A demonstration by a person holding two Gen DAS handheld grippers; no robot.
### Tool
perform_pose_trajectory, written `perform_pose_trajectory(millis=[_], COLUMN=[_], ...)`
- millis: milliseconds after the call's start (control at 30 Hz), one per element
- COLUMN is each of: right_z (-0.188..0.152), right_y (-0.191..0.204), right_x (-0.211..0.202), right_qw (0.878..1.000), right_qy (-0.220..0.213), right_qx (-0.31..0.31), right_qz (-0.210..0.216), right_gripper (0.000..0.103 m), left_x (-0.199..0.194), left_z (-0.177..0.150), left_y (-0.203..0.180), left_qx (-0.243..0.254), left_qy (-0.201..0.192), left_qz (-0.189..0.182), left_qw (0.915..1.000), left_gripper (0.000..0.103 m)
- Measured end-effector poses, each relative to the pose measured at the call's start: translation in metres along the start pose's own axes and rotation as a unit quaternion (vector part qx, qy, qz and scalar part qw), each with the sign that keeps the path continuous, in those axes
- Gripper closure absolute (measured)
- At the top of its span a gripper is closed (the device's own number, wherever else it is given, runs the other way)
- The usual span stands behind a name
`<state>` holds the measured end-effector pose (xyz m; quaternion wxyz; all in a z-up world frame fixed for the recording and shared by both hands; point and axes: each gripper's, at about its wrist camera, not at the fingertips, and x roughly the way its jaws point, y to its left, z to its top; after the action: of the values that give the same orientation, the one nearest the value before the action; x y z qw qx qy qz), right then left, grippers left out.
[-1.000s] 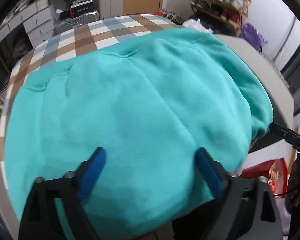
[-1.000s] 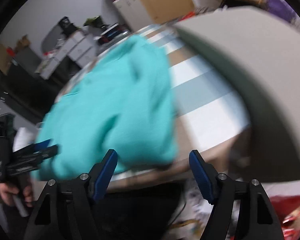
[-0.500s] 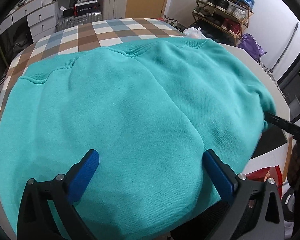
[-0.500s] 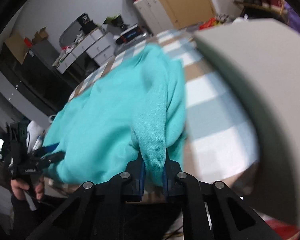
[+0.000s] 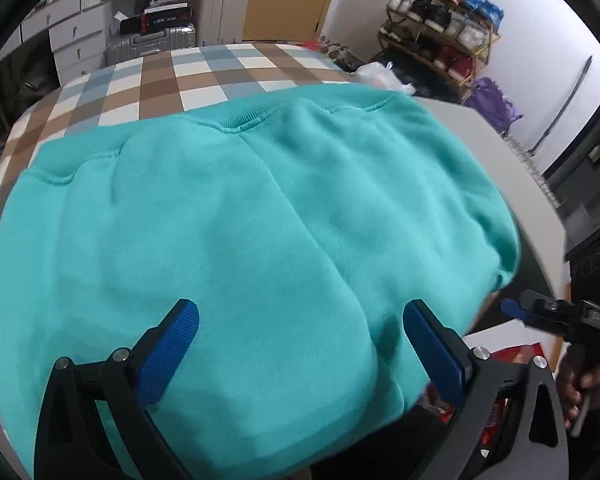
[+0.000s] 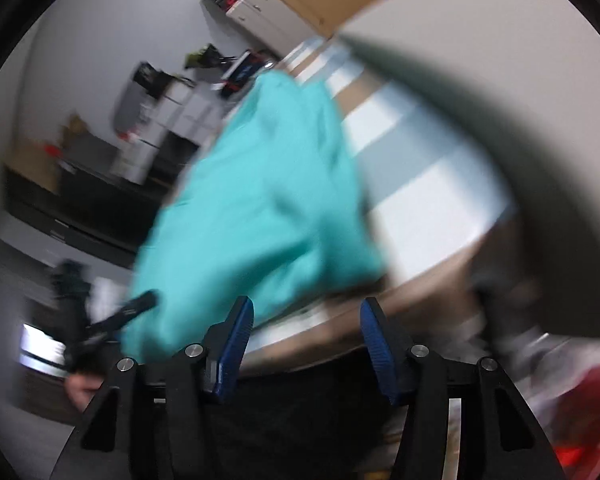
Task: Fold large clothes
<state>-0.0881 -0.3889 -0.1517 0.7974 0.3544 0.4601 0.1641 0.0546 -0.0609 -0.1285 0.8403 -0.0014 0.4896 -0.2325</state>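
While both claws gape empty, left claw [image 5: 300, 344] overhangs the sweatshirt [image 5: 240, 220]; right claw [image 6: 306, 332] beside it.

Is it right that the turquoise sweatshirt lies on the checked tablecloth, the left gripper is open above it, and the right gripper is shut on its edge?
Not quite. The right gripper is open too, as the right wrist view shows: its fingers stand apart with no cloth between them. The rest holds: the sweatshirt lies on the checked tablecloth, and the left gripper is open above it.

The left wrist view looks close over the table's [image 5: 512, 168] near edge; the right, blurred, faces its near right corner; both share the sweatshirt [image 5: 260, 216].
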Motion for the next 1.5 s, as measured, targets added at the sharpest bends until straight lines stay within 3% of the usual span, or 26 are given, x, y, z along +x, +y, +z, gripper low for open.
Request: perform_pose_trajectory(millis=[33,100,267,433,567,767,833,900,967,1200,1400,1500], right_z=[0.000,0.004,0.017,0.028,0.039,0.051,0.047,0.046,0.047,0.044,0.041,0.030], right_y=[-0.004,-0.008,-0.005,0.010,0.013,0.010,0.012,0.019,0.029,0.081,0.168,0.167], right_x=[0.009,0.021,0.054,0.066,0.070,0.073,0.072,0.068,0.064,0.056,0.069,0.078], right_qw=[0.999,0.995,0.992,0.995,0.996,0.997,0.998,0.998,0.997,0.987,0.962,0.956], right_qy=[0.008,0.009,0.023,-0.008,-0.035,-0.042,-0.046,-0.060,-0.074,-0.119,-0.160,-0.173], right_qx=[0.030,0.070,0.117,0.101,0.081,0.063,0.052,0.025,-0.003,-0.093,-0.210,-0.219], right_qz=[0.034,0.064,0.042,0.012,0.013,0.013,-0.005,-0.019,-0.024,-0.058,-0.071,-0.091], right_gripper=[0.047,0.047,0.043,0.038,0.034,0.035,0.040,0.066,0.077,0.083,0.083,0.083], left_x=[0.006,0.017,0.017,0.016,0.017,0.017,0.016,0.016,0.017,0.018,0.016,0.010], left_z=[0.000,-0.001,0.001,-0.002,-0.002,-0.004,-0.005,-0.007,-0.006,0.000,0.006,0.003], left_y=[-0.002,-0.003,0.000,-0.001,-0.003,-0.004,-0.004,-0.002,-0.003,0.006,0.013,0.011], left_qx=[0.006,0.003,-0.003,0.004,0.006,0.009,0.012,0.013,0.018,0.017,0.010,0.016], left_qy=[0.004,0.019,0.025,0.025,0.018,0.010,0.005,-0.007,-0.009,-0.015,-0.006,-0.006], left_qz=[0.017,0.030,0.028,0.028,0.036,0.040,0.041,0.038,0.039,0.017,0.010,0.021], left_qw=[0.9998,0.9994,0.9993,0.9993,0.9992,0.9991,0.9991,0.9992,0.9990,0.9996,0.9999,0.9996], left_gripper=[0.003,0.002,0.001,0.001,0.001,0.001,0.001,0.001,0.001,0.001,0.001,0.001])
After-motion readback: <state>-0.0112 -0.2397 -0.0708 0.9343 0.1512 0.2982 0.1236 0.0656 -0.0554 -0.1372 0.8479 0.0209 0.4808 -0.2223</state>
